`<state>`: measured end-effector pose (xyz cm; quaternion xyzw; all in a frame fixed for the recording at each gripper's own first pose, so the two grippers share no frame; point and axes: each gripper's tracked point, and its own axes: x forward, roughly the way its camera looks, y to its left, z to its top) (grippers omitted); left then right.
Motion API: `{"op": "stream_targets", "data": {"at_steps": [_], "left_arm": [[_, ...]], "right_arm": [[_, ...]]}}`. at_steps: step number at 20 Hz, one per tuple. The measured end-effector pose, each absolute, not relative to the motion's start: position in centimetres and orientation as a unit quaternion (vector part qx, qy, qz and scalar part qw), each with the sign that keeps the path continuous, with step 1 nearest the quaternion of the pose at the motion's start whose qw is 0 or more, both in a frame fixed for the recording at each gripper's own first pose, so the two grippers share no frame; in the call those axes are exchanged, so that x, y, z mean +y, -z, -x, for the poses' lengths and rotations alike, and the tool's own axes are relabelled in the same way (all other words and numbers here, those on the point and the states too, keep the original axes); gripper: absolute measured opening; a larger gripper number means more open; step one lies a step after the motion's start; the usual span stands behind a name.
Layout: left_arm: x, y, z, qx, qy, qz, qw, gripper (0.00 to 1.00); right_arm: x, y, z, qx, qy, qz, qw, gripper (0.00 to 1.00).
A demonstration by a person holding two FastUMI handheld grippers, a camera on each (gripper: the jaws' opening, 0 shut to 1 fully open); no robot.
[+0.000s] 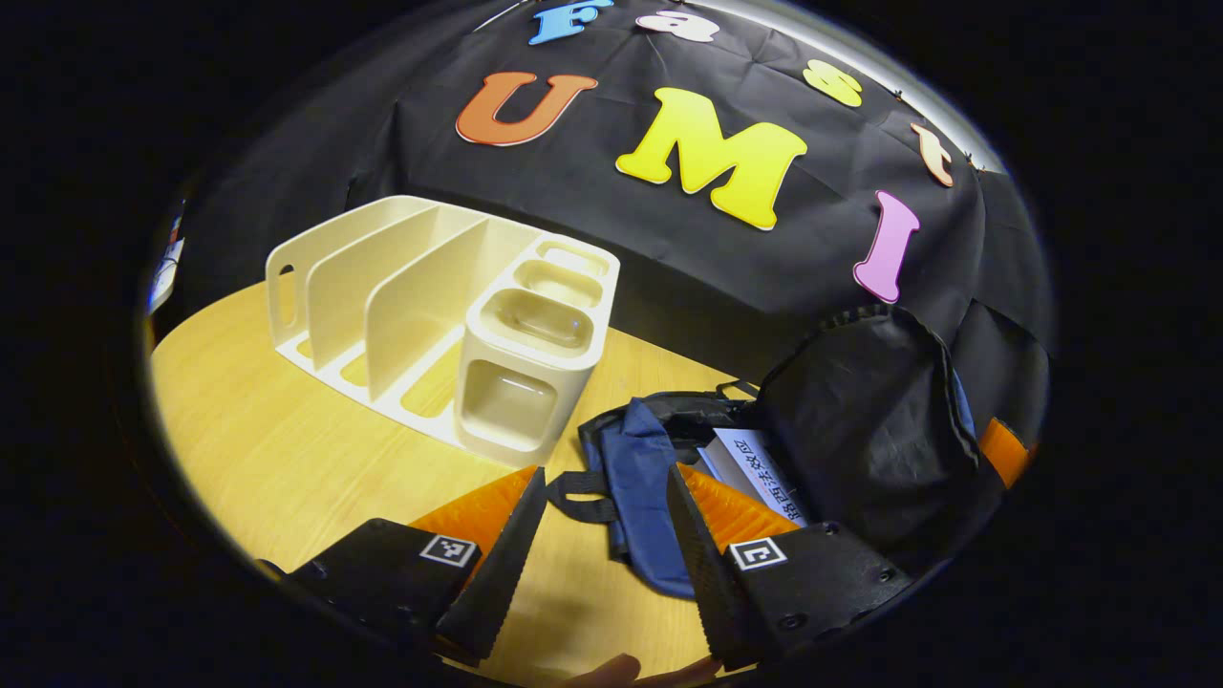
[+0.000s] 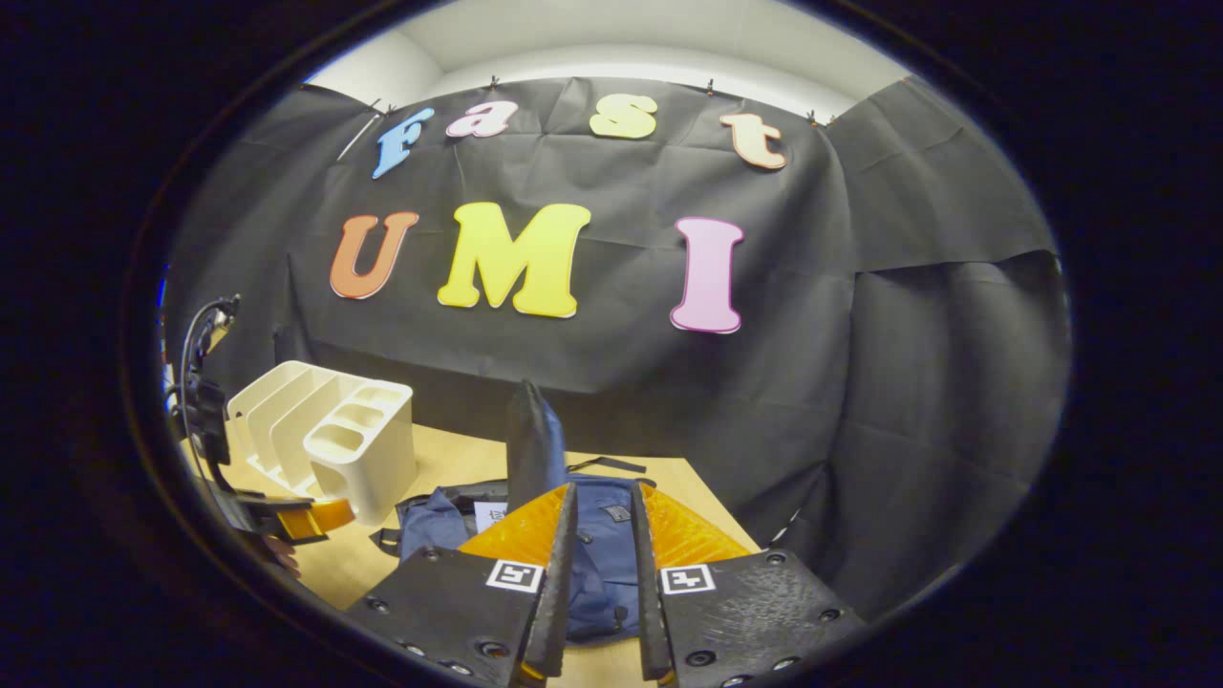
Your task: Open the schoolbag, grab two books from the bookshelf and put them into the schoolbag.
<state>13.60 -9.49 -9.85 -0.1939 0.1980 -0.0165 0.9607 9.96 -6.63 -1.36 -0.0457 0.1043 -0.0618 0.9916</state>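
Observation:
The cream bookshelf (image 1: 439, 325) stands on the wooden table (image 1: 287, 449), and I see no book in its slots. Right of it lies the blue schoolbag (image 1: 640, 478), its mouth open, with a white-covered book (image 1: 760, 468) lying inside. My left gripper (image 1: 602, 564) hovers open over the bag's near edge, holding nothing. The bag's dark flap (image 1: 860, 430) is raised. In the right gripper view my right gripper (image 2: 602, 573) is shut on that flap (image 2: 530, 430), above the schoolbag (image 2: 602, 564). The book (image 2: 489, 516), the bookshelf (image 2: 330, 444) and the left gripper (image 2: 287, 521) lie to the left.
The black cloth wall (image 2: 860, 382) hangs close behind the table and the bag. A person's fingertip (image 1: 611, 669) shows at the bottom of the left gripper view. Bare table top (image 2: 459, 459) lies between the bookshelf and the bag.

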Motion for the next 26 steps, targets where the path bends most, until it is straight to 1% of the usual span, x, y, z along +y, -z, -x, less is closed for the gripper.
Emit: {"op": "stream_targets", "data": {"at_steps": [2,4,5,7,8,10,11,12,15,16,18,20,21,22,23,24,26], "left_arm": [[-7.5,9.1,-11.9,0.185,0.008,0.172,0.967,0.81],[-5.8,8.1,-10.2,0.169,0.006,0.157,0.973,0.81],[-5.1,7.3,-9.3,0.159,0.005,0.148,0.976,0.81],[-4.0,5.9,-7.6,0.138,0.003,0.126,0.982,0.81],[-3.4,5.3,-6.7,0.126,0.002,0.118,0.985,0.81],[-2.8,3.9,-5.0,0.1,0.003,0.107,0.989,0.81],[-2.4,3.4,-3.9,0.09,0.003,0.1,0.991,0.81],[-1.9,2.9,-3.0,0.081,-0.001,0.09,0.993,0.81],[-1.0,1.5,-0.3,0.06,-0.002,0.068,0.996,0.8],[-1.0,1.0,0.3,0.056,0.006,0.06,0.997,0.8],[-0.9,0.0,1.4,0.042,0.008,0.033,0.999,0.81],[-0.4,-0.6,1.8,0.037,0.002,0.006,0.999,0.81],[-0.2,-0.6,2.1,0.038,-0.004,-0.002,0.999,0.81],[-0.1,-1.0,2.3,0.035,-0.005,-0.006,0.999,0.81],[-0.2,-1.3,2.6,0.033,-0.005,-0.007,0.999,0.83],[-0.1,-1.6,2.7,0.032,-0.006,-0.005,0.999,0.9],[0.6,-2.2,3.1,0.025,-0.01,0.005,1.0,0.94]], "right_arm": [[-6.5,1.2,-8.4,0.099,0.07,0.041,0.992,0.24],[-6.1,1.4,-6.8,0.1,0.071,0.034,0.992,0.39],[-6.0,1.3,-5.9,0.099,0.071,0.032,0.992,0.33],[-5.7,0.7,-4.1,0.091,0.07,0.031,0.993,0.34],[-5.4,0.3,-3.2,0.086,0.067,0.034,0.993,0.39],[-5.0,0.1,-1.3,0.079,0.06,0.035,0.994,0.43],[-4.9,0.1,-0.2,0.075,0.059,0.032,0.995,0.48],[-4.9,0.0,0.8,0.071,0.058,0.028,0.995,0.46],[-4.7,0.3,3.7,0.06,0.061,0.006,0.996,0.76],[-4.1,0.5,4.5,0.06,0.053,0.0,0.997,0.79],[-3.5,1.0,5.2,0.058,0.049,0.006,0.997,0.79],[-2.7,1.0,5.2,0.06,0.045,0.022,0.997,0.89],[-2.4,0.8,5.3,0.063,0.044,0.021,0.997,0.96],[-2.1,0.6,5.2,0.062,0.044,0.016,0.997,0.95],[-1.7,0.3,5.2,0.062,0.044,0.014,0.997,0.95],[-1.5,0.1,5.3,0.063,0.046,0.014,0.997,0.95],[-1.0,-0.1,5.7,0.061,0.048,0.017,0.997,0.95]]}}
